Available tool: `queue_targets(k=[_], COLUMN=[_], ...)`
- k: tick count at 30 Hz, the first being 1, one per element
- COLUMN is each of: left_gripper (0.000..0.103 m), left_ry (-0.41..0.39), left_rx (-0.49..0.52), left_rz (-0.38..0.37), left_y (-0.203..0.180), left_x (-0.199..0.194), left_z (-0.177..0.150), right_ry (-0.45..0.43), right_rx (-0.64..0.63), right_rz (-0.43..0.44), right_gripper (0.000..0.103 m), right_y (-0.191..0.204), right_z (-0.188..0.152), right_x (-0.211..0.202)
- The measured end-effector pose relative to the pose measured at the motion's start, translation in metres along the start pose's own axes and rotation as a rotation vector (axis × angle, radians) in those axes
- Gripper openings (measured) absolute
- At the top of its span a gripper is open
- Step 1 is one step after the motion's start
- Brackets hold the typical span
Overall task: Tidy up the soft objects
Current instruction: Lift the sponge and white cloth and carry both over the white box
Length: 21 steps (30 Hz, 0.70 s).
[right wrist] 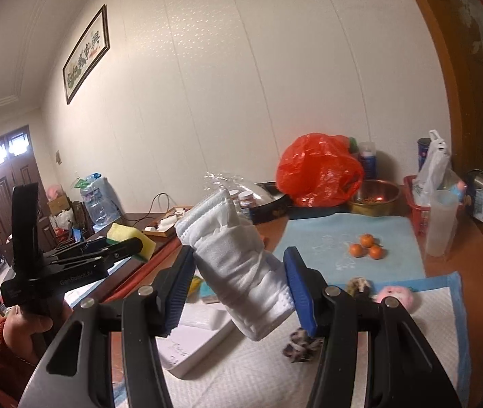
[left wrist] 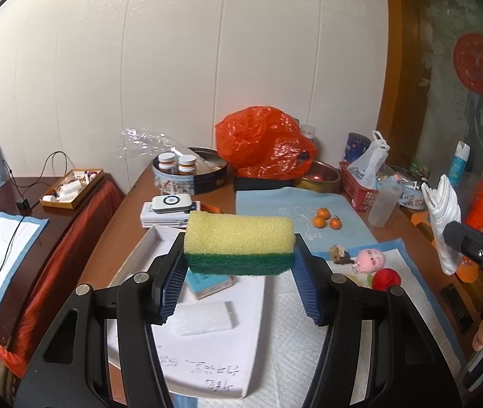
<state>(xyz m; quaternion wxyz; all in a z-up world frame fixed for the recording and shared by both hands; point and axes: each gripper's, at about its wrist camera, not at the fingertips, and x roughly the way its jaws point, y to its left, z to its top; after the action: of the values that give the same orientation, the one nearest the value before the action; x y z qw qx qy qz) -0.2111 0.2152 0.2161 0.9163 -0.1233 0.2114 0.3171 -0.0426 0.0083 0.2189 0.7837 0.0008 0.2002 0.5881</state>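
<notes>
Yellow-green sponge [left wrist: 238, 244] sat crosswise between my left gripper [left wrist: 239, 285] pads, pinched at both ends, clear above the white box [left wrist: 207, 357]. My right gripper [right wrist: 238, 292] was clamped on a white cloth roll [right wrist: 238, 265], long axis tilted up-left. Box lay nearer the left gripper. Box interior mostly hidden.
</notes>
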Motion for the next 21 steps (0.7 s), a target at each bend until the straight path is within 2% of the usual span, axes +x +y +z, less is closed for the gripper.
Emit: queue_targets(k=[8,21], left_gripper=[0.058,0.058], left_ry=[-0.002,0.0], left_rx=[-0.04,-0.044], left_rz=[0.007,0.002], left_y=[0.031,0.051], left_x=[-0.007,-0.011], left_z=[-0.006,-0.009], right_ry=[0.011,0.024], right_rx=[-0.018,-0.032], right_rz=[0.02,0.034], right_gripper=[0.054,0.054], right_y=[0.025,0.051], right_z=[-0.002,-0.005], right_x=[0.012,0.025])
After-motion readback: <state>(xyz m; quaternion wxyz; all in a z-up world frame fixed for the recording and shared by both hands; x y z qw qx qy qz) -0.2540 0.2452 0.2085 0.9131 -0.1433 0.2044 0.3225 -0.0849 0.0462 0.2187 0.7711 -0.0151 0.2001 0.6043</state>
